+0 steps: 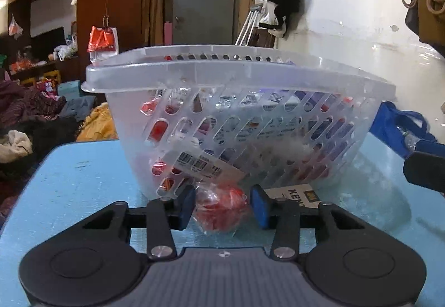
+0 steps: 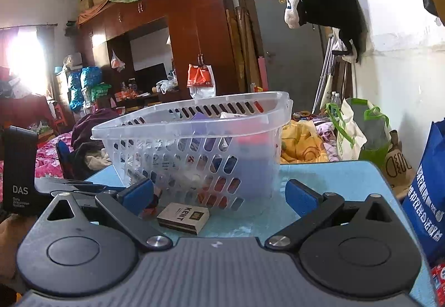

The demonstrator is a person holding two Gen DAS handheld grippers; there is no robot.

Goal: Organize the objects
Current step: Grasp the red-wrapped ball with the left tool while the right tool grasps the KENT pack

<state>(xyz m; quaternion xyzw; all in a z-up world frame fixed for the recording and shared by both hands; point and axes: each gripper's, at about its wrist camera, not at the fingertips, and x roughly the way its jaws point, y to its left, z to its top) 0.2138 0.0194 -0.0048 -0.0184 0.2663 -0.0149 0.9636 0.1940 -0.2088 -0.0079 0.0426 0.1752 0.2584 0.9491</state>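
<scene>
A clear slotted plastic basket [image 1: 239, 76] holding several packets stands on the light blue table [image 1: 83, 168]; it also shows in the right wrist view [image 2: 178, 123]. A red item in clear wrap [image 1: 221, 208] lies on the table against the basket's base, between the blue pads of my left gripper [image 1: 222, 205]. The jaws stand close on both sides of it, with a small gap on the right. A KENT box [image 2: 183, 216] lies flat before the basket, ahead of my right gripper [image 2: 219, 195], which is wide open and empty. The box's edge shows in the left view [image 1: 294, 195].
A blue bag [image 2: 425, 195] stands at the table's right edge. White and green bags [image 2: 358, 134] sit beyond the far edge. A bed with clothes [image 1: 36, 118] lies to the left. The left gripper's body [image 2: 19, 168] shows at the right view's left side.
</scene>
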